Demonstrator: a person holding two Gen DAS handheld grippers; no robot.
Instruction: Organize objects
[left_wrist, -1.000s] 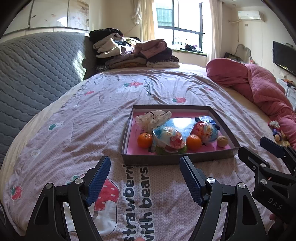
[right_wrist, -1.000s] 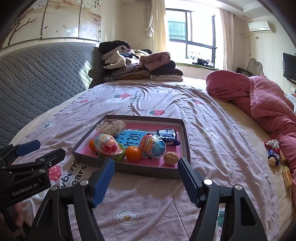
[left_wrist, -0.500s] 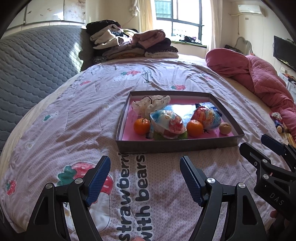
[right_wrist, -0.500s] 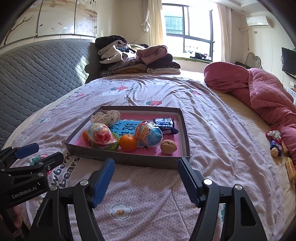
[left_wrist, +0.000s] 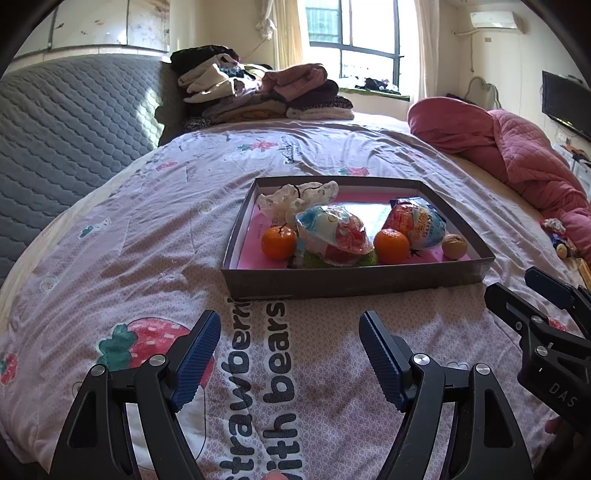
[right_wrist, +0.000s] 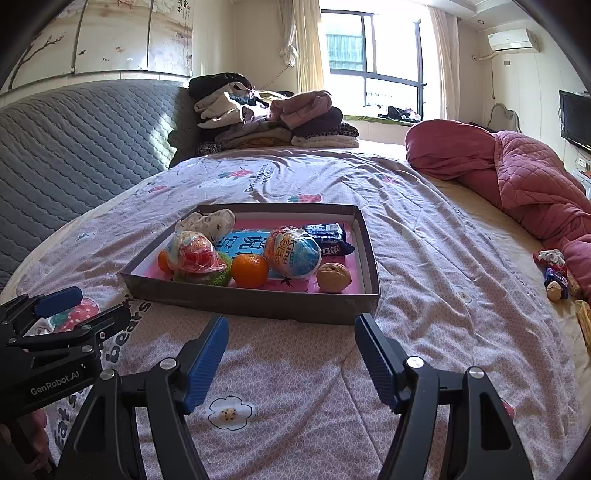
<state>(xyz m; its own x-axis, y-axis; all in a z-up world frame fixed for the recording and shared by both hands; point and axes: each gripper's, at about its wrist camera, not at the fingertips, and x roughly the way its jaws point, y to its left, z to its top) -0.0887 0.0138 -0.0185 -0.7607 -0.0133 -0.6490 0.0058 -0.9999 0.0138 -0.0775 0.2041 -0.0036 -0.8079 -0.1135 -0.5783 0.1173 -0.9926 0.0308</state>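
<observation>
A shallow grey box (left_wrist: 354, 282) (right_wrist: 258, 301) with a pink floor lies on the bed. In it are two oranges (left_wrist: 279, 242) (right_wrist: 249, 270), two wrapped egg toys (left_wrist: 334, 234) (right_wrist: 293, 252), a walnut (right_wrist: 333, 277), a white cloth (left_wrist: 295, 195), a dark snack packet (right_wrist: 327, 236) and a green item under one egg. My left gripper (left_wrist: 290, 354) is open and empty, hovering before the box's near wall. My right gripper (right_wrist: 291, 354) is open and empty, also just short of the near wall.
A pile of folded clothes (right_wrist: 273, 118) sits at the bed's head beside a grey quilted headboard (right_wrist: 81, 140). A pink quilt (right_wrist: 517, 177) lies at the right. Small loose items (right_wrist: 554, 273) lie on the bed's right edge.
Both grippers have drawn closer to the box, which looks larger and nearer. Both stay open.
</observation>
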